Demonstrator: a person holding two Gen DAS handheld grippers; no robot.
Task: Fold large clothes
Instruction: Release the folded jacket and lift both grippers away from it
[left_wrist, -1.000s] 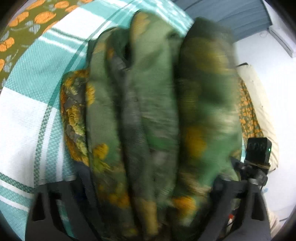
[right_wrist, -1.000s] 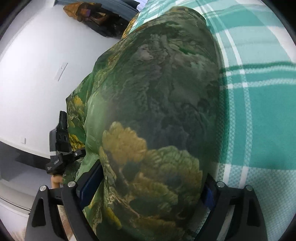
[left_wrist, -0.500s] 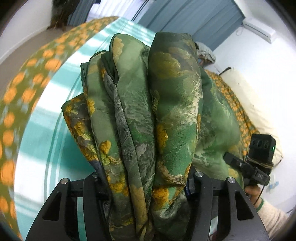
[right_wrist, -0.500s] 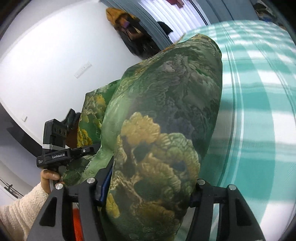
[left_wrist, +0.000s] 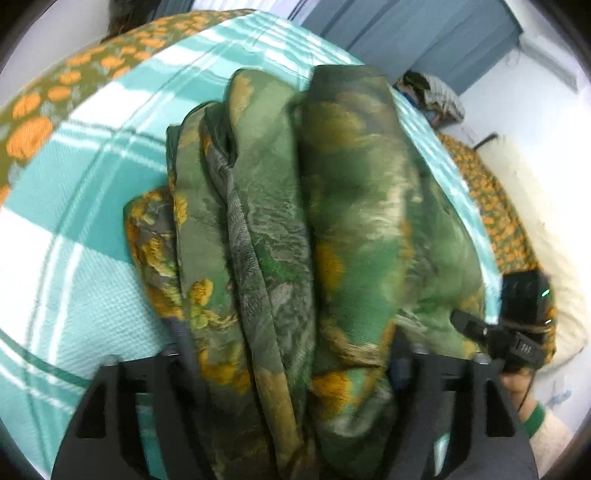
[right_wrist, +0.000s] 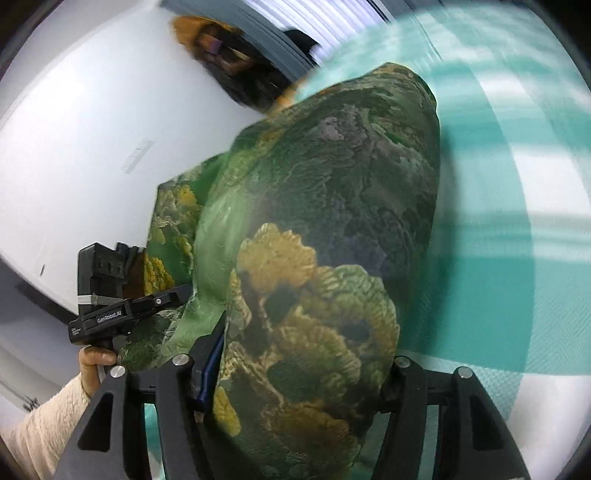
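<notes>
While bunched green garment (left_wrist: 280, 258) fills both, left tool (left_wrist: 291, 373), right tool (right_wrist: 295, 384) apparently clamp it.

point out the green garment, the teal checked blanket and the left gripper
green garment (left_wrist: 332, 229), left wrist view, on the bunched folds.
teal checked blanket (left_wrist: 85, 221), left wrist view, on bare cloth beside the garment.
left gripper (left_wrist: 291, 373), left wrist view, between its fingertips.

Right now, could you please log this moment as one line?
left gripper: shut on green garment | right gripper: shut on green garment | garment bunched above checked blanket
</notes>
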